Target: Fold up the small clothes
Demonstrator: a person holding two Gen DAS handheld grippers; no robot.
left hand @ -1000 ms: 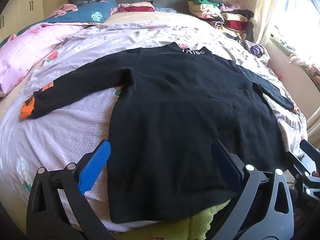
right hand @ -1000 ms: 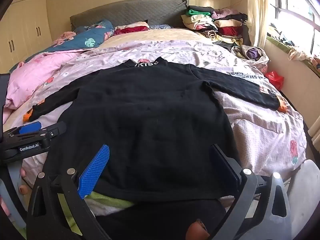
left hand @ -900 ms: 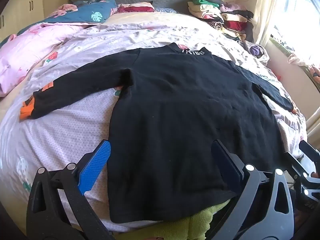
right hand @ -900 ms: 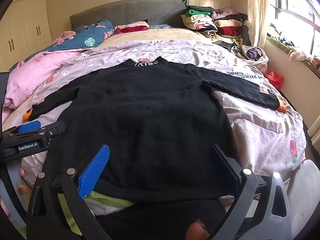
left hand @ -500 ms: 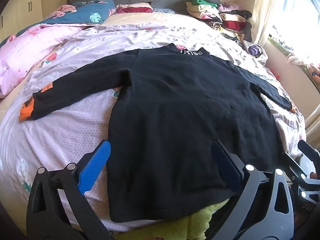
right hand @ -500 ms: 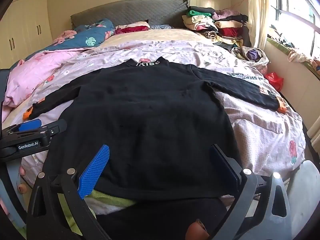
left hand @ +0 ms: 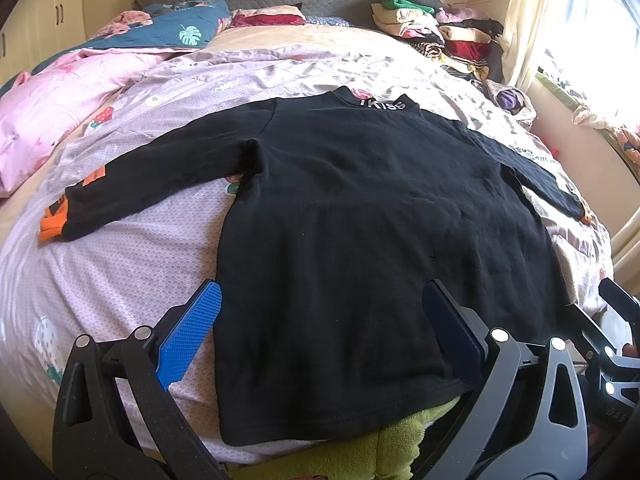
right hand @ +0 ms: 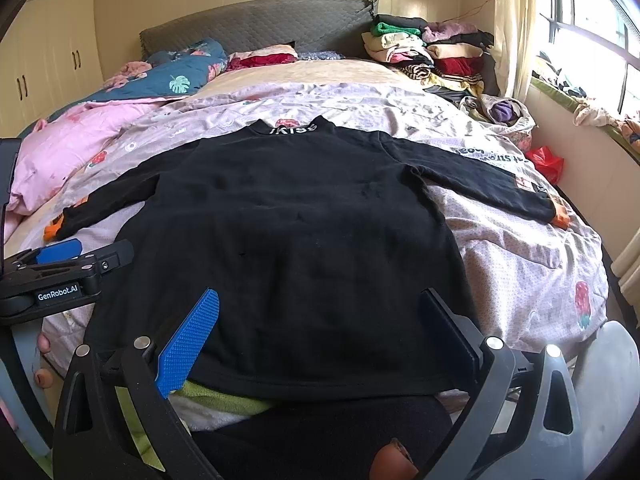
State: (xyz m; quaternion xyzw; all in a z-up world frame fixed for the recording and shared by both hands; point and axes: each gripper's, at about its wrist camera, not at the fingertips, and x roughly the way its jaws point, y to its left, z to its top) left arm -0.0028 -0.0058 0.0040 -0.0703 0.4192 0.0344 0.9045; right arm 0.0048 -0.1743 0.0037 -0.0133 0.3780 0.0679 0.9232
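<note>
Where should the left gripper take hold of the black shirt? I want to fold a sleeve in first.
Judging by its pose, grip the orange cuff of the black shirt. That sleeve lies flat and stretched out to the left, its end free on the bedsheet. Bring the open left gripper in from the left, low, along the sleeve's end.

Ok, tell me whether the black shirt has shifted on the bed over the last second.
No. The black shirt lies spread flat as before, its collar at the same strawberry print on the bedsheet; only the camera drifted slightly.
</note>
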